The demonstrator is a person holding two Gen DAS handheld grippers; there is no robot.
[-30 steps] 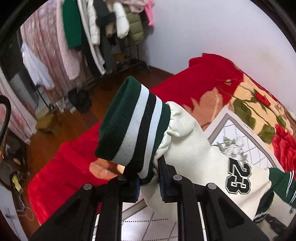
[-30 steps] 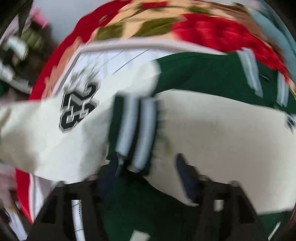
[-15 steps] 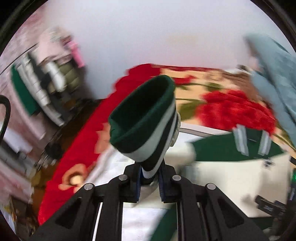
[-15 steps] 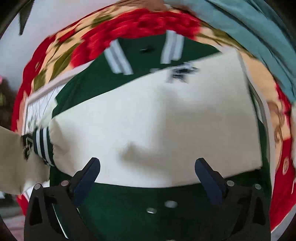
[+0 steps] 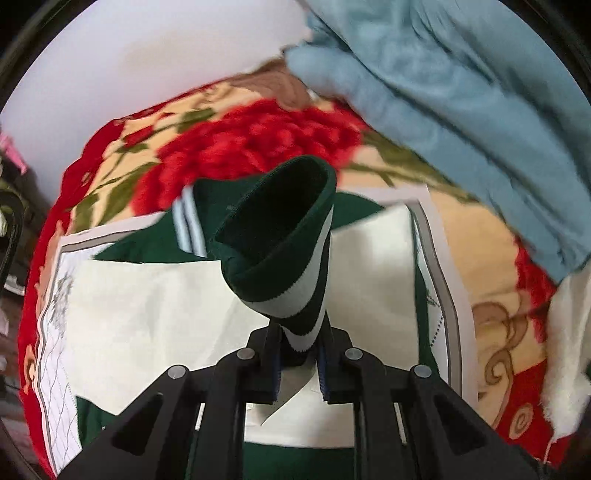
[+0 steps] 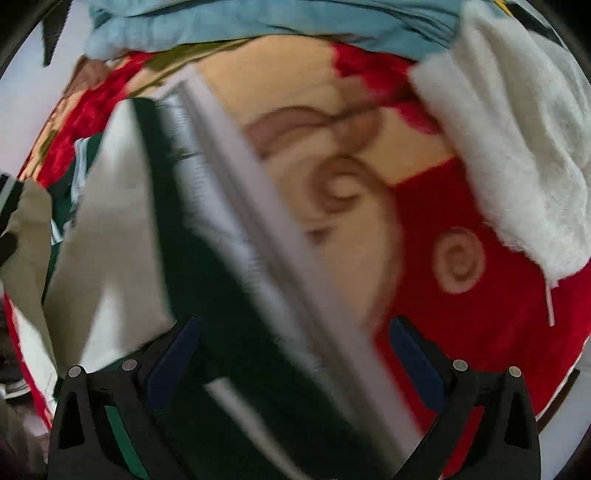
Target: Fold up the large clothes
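Observation:
A green and cream varsity jacket (image 5: 147, 314) lies spread on a white patterned sheet (image 5: 55, 369) over a red floral blanket. My left gripper (image 5: 299, 365) is shut on the jacket's striped green-and-white sleeve cuff (image 5: 284, 251), holding it upright above the cream body. My right gripper (image 6: 291, 365) is open and empty, hovering over the jacket's green edge (image 6: 207, 280) and the sheet's border (image 6: 266, 236); that view is blurred.
A light blue garment (image 5: 461, 103) is heaped at the back right of the bed, also in the right wrist view (image 6: 258, 22). A white fluffy item (image 6: 517, 147) lies at the right. A white wall (image 5: 147, 55) stands behind the red floral blanket (image 6: 480, 332).
My left gripper has carried the cuff from the jacket's left side across over its body. My right gripper let go of the other cuff, opened and swung right toward the jacket's edge.

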